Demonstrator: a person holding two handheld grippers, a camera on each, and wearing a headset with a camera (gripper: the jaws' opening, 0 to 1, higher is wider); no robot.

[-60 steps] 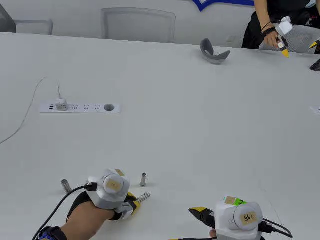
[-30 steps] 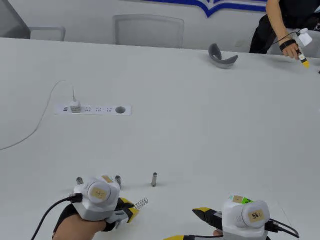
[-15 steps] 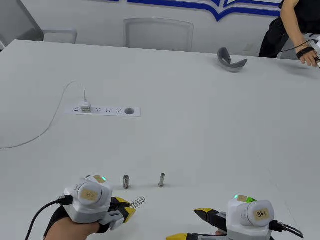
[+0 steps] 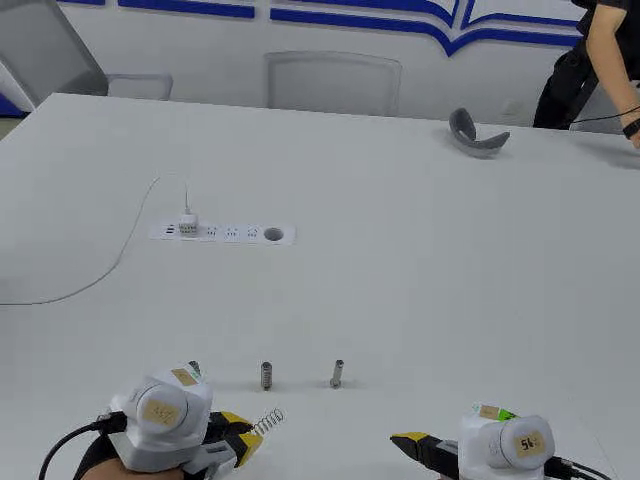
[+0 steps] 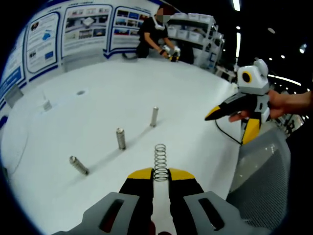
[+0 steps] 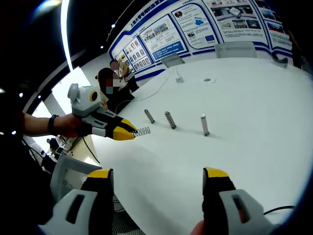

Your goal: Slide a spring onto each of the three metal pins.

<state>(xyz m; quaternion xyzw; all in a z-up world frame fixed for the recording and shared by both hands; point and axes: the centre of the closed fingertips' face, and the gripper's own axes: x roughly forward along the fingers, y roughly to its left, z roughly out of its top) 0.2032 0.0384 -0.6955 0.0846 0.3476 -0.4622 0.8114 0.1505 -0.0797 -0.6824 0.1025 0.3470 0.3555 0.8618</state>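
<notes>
White workbench (image 4: 420,260): smooth and matt; our head view cuts off its near edge.

Right gripper (image 6: 157,174): yellow-tipped jaws spread wide, nothing between them.

Left gripper (image 5: 160,173): jaws closed on one end of the spring (image 5: 160,155).

Three slim metal pins in a row on the bench. We count two sleeved in coils (image 5: 120,138) (image 5: 78,165), the leftmost half hidden behind our left gripper in the head view. The third pin (image 5: 154,116) is bare and smooth.

Spring: fine wire coil, jutting forward above the tabletop, near the pins.
</notes>
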